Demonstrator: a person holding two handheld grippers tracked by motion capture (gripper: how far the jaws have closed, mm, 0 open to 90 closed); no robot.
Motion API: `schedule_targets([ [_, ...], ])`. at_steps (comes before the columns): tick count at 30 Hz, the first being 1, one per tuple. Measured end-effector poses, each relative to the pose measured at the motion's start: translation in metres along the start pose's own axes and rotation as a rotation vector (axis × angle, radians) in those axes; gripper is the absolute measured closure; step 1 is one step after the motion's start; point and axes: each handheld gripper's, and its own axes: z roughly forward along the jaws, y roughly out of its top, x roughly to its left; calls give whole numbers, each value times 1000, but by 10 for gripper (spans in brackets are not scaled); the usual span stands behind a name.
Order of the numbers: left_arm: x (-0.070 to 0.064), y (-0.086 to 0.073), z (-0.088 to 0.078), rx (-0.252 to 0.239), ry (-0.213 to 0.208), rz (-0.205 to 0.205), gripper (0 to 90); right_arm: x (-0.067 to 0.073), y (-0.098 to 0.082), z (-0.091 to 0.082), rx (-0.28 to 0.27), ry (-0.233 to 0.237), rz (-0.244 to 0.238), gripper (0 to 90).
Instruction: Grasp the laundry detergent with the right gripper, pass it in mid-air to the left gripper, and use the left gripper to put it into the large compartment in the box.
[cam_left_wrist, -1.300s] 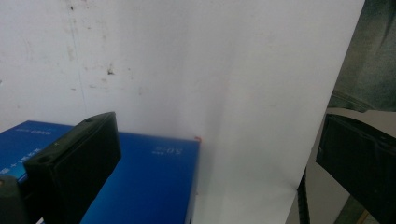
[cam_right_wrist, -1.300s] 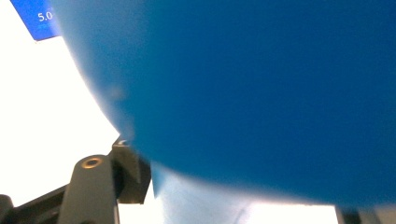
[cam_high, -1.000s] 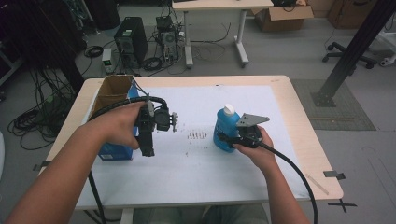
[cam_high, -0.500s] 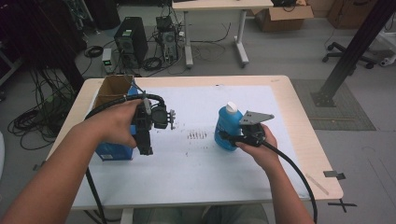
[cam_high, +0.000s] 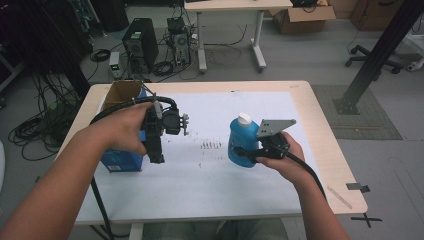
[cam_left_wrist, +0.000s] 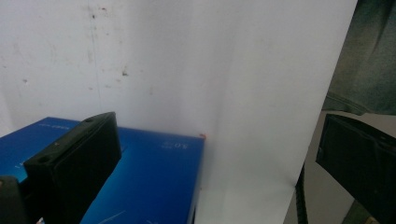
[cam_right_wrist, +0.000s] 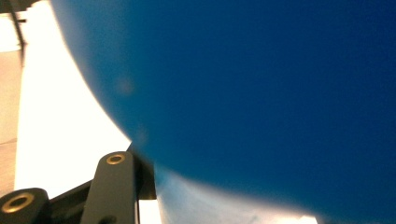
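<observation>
My right gripper view is mostly blue: the blue bottle (cam_right_wrist: 261, 93) sits pressed up against the lens, its blurred curved side sweeping from twelve o'clock down to about five o'clock. At seven o'clock I see one black jaw of my right gripper (cam_right_wrist: 154, 186) rising from the bottom edge, two brass-ringed holes showing on its linkage, its upper end touching the bottle's wall. The other jaw is hidden behind the bottle. The white table sheet (cam_right_wrist: 56, 116) glares bright from nine to seven o'clock, with a strip of tan table edge (cam_right_wrist: 8, 93) at nine o'clock.
</observation>
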Motion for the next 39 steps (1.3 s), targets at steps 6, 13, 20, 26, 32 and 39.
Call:
schedule_targets([
  [6,-2,3,-7,-18,-2,7,2,15,16,0,-23,105,-49,452],
  [13,-6,4,-14,-29,1,13,2,26,21,7,-18,159,-81,450],
  [20,-7,10,-13,-21,0,23,2,39,13,24,-14,204,-77,449],
  [26,-8,15,-12,-22,-5,34,2,50,12,36,-22,234,-87,449],
  [32,-10,19,-10,-30,-7,43,2,56,11,47,-30,253,-89,449],
  [39,-12,24,-7,-22,-12,60,2,61,10,62,-27,266,-93,449],
])
